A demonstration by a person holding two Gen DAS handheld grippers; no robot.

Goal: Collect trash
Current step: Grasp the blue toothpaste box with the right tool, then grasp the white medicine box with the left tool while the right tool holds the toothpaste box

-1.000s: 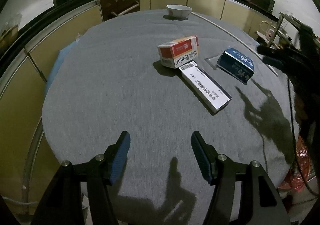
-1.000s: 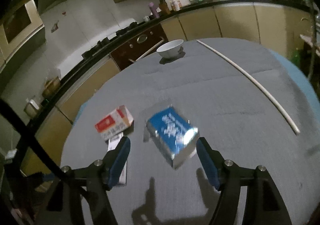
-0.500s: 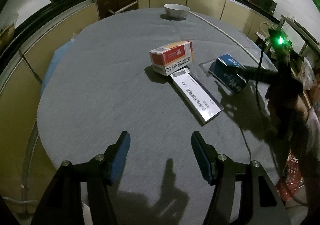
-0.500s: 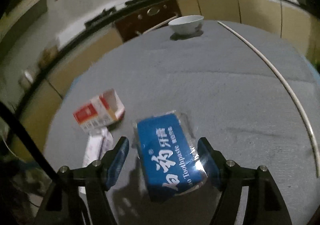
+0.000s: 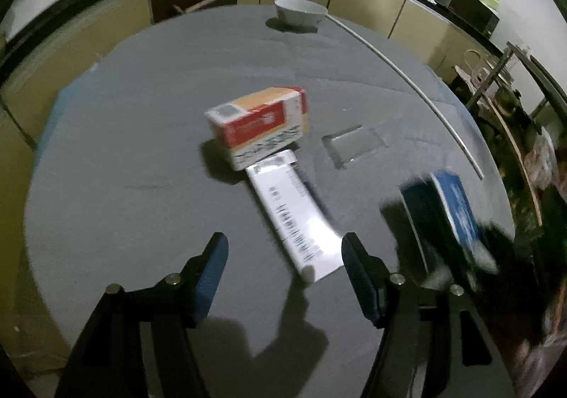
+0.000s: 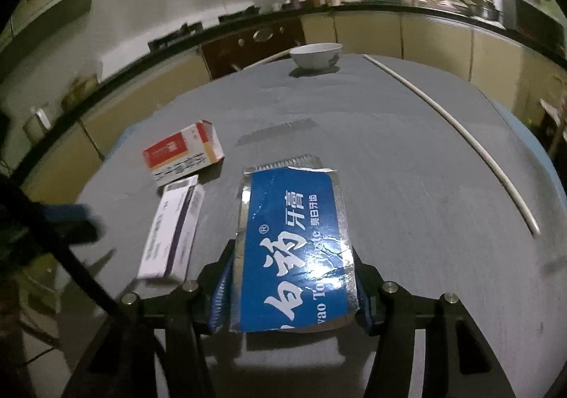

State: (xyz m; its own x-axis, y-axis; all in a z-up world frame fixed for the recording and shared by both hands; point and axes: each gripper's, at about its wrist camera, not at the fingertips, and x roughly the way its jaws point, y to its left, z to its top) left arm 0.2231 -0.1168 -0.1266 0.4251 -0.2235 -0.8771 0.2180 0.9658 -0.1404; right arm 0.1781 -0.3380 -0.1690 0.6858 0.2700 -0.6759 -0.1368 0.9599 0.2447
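Note:
A blue toothpaste box (image 6: pixel 294 242) sits between the pads of my right gripper (image 6: pixel 292 291), whose jaws are closing and press on both its sides. In the left wrist view the same box (image 5: pixel 453 206) appears blurred and tilted at the right. My left gripper (image 5: pixel 285 256) hangs low over the grey table (image 5: pixel 124 150), its jaws opening. The near end of a long white box (image 5: pixel 294 217) lies between its fingertips, untouched. A red-and-orange carton (image 5: pixel 258 121) rests against the white box's far end.
A white bowl (image 5: pixel 299 10) stands at the table's far edge. A thin white rod (image 5: pixel 407 79) curves along the right side. A clear plastic sheet (image 5: pixel 354 146) lies flat right of the carton. Kitchen cabinets ring the table.
The right jaws closed onto the blue box, which left its spot on the clear sheet. The left gripper advanced until the white box's end lay between its fingers.

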